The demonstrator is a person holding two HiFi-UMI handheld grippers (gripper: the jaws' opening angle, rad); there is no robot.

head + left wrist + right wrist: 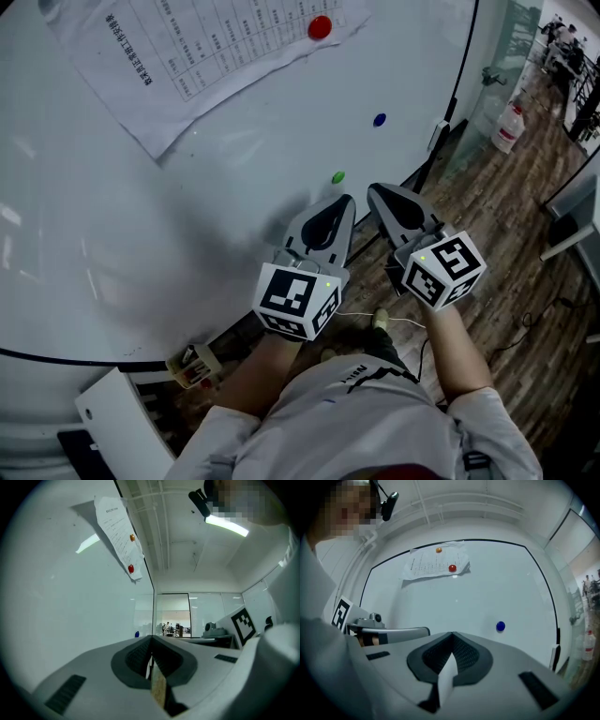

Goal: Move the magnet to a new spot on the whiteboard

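Green magnet (337,177), probably the target, sits untouched on the whiteboard (141,216) at twelve o'clock just beyond the left gripper (343,201), whose jaws, like the right gripper's (375,189), are closed and empty, so the approach seems unfinished and the jaws must next open around it.

Two pale grey shells in view, the left gripper (345,201) and the right gripper (374,191), each tapered with dark ribbed pads inside. Each carries a white marker cube (298,298) printed with black squares and showing a small green light. A thin white cable (403,322) runs below. The person's shirt (347,422) is light grey and short-sleeved.
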